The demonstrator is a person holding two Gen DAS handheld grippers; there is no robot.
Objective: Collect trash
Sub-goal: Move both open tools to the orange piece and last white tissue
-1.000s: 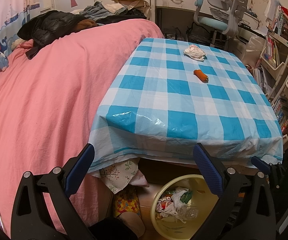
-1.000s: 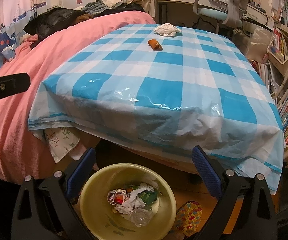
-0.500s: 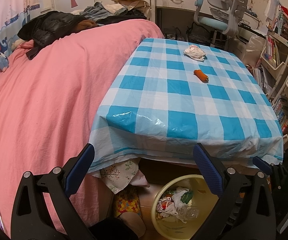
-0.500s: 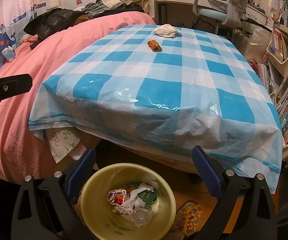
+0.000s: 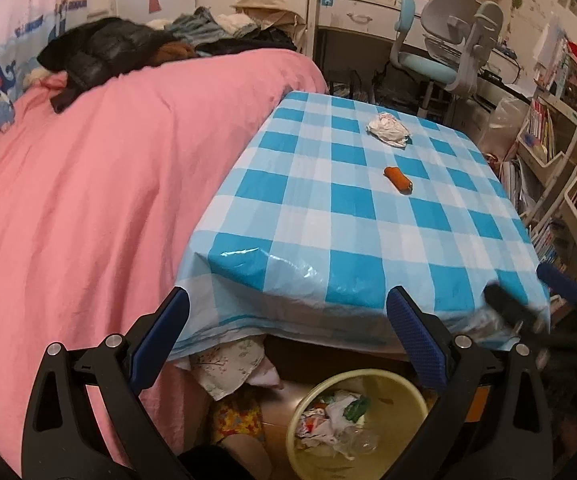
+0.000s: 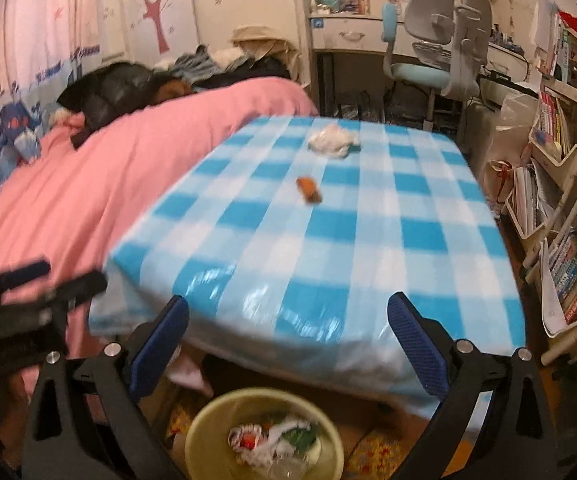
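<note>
Two handheld grippers hover at the near edge of a table covered in a blue-and-white checked cloth [image 5: 328, 216]. The left gripper [image 5: 288, 320] and the right gripper [image 6: 288, 322] both gape wide, holding nothing. A small orange scrap [image 5: 398, 179] and a crumpled white wrapper [image 5: 388, 129] lie apart on the cloth. On the floor below, a yellow bin [image 6: 208, 432] holds trash.

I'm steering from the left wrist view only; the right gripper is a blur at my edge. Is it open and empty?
Observer: The right gripper is open, fingers wide apart, nothing between them.
Operator: My finger hides part of the bin. Is it blocked?
Observer: No; from the right wrist view nothing covers its opening, and there is trash inside.
Operator: Anything on the floor right of it?
Observer: A colourful patterned item, partly cut off.
</note>
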